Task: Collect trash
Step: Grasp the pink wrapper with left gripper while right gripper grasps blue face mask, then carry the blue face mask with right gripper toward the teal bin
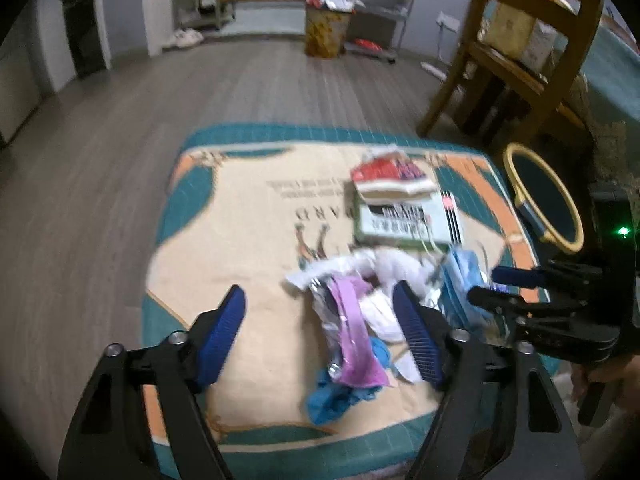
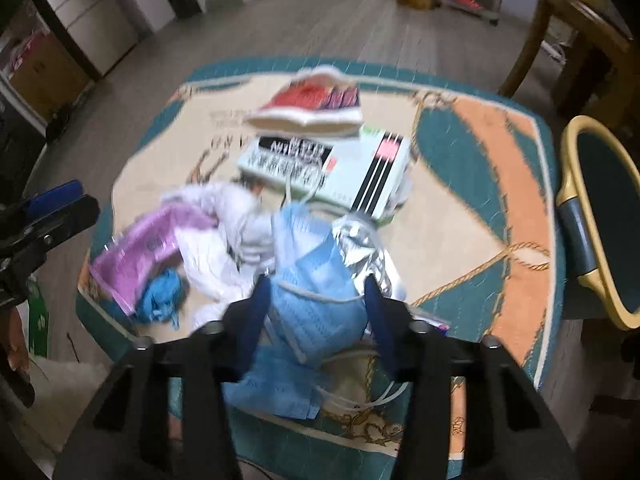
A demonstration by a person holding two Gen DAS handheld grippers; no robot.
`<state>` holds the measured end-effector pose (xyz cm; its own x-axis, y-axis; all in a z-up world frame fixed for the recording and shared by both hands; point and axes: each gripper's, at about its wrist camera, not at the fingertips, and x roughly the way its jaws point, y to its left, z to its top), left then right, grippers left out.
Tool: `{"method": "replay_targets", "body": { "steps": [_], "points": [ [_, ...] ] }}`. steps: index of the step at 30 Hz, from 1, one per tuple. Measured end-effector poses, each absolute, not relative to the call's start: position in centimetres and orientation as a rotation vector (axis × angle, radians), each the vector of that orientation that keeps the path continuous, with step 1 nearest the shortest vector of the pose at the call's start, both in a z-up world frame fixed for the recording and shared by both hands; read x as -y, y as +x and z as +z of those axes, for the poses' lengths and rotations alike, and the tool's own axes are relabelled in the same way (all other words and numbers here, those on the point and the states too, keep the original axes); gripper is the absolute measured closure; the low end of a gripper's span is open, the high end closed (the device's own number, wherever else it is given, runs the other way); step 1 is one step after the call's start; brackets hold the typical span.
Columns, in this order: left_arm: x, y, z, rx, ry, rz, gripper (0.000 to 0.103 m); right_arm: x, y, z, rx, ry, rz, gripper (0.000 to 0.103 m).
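Left wrist view: the left gripper (image 1: 320,320) stands spread wide, gripping nothing, over the blurred trash pile (image 1: 360,312) low centre on the patterned cloth (image 1: 240,240). The right gripper (image 1: 490,286) is cut off at the right edge.

Right wrist view: the right gripper (image 2: 316,304) brackets a blue face mask (image 2: 316,280); blur hides whether its pads press it.

Wooden chair (image 1: 516,60) w/ boxes, metal shelves (image 1: 380,4), white shoes (image 1: 183,37) on grey plank floor (image 1: 120,128).

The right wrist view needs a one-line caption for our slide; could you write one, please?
Right gripper straddling a blue face mask amid trash on a patterned table.
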<state>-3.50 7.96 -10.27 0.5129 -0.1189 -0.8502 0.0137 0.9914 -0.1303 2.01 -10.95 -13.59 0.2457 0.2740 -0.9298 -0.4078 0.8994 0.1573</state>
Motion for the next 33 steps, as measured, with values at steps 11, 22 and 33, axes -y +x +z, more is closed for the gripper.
{"method": "replay_targets", "body": {
  "steps": [11, 22, 33],
  "points": [
    [-6.0, -2.6, -14.1, -1.183, -0.045, -0.138, 0.068, 11.5, 2.4, -13.1, -1.217, -0.143, 0.494, 0.100],
    [-4.1, -2.3, -7.8, -0.921, 0.003, -0.157, 0.080, 14.5, 4.1, -8.6, -1.105, -0.016, 0.480, 0.101],
    [-3.0, -0.8, -3.5, -0.784, -0.017, -0.177, 0.080, 16.9, 6.0, -7.2, -1.067, 0.038, 0.439, 0.101]
  ]
}}
